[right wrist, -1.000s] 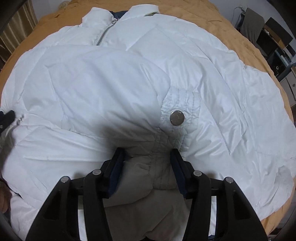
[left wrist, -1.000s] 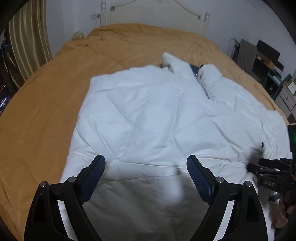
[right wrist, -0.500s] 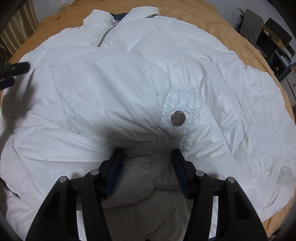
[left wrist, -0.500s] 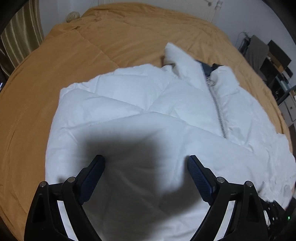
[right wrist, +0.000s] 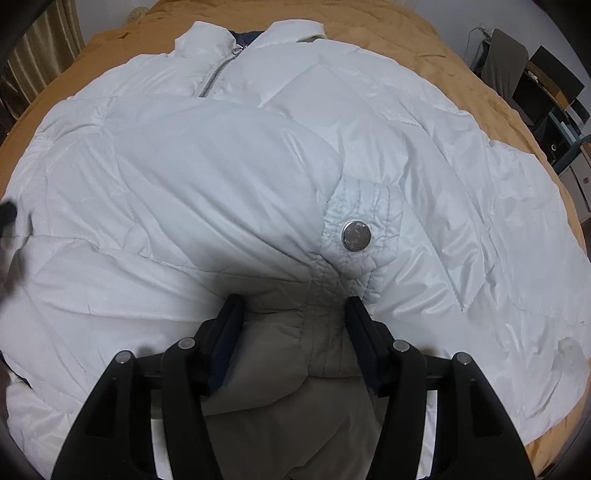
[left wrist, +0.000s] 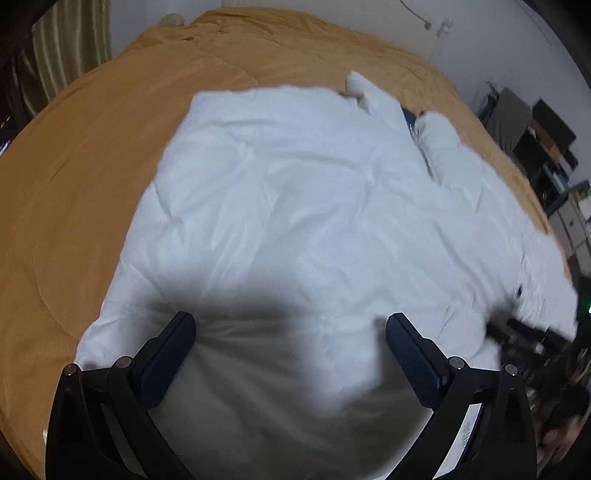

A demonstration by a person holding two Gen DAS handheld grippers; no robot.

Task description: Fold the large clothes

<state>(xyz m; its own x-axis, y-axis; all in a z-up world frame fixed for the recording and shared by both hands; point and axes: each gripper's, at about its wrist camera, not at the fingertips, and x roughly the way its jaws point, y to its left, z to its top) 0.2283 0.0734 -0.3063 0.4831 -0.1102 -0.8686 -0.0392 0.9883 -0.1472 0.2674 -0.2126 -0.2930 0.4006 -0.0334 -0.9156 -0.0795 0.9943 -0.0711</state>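
Note:
A white puffer jacket [left wrist: 314,206] lies spread on an orange bedspread [left wrist: 92,184], collar and zipper [right wrist: 216,75] at the far end. My left gripper [left wrist: 290,325] is open, its fingers wide apart over the jacket's near left part. My right gripper [right wrist: 293,306] is shut on the sleeve cuff [right wrist: 314,317], beside the cuff tab with a silver snap button [right wrist: 355,235]. The sleeve [right wrist: 207,177] lies folded across the jacket's front. The right gripper also shows blurred at the right edge of the left wrist view [left wrist: 524,332].
The bedspread [right wrist: 424,48] surrounds the jacket on all sides. A desk with dark boxes and a chair [left wrist: 532,133] stands to the right of the bed. Curtains [left wrist: 70,48] hang at the far left. A white wall [left wrist: 461,33] is behind the bed.
My left gripper has swung about over the jacket's left side, staying open; its view is blurred now. My right gripper has kept hold of the cuff, hardly moving.

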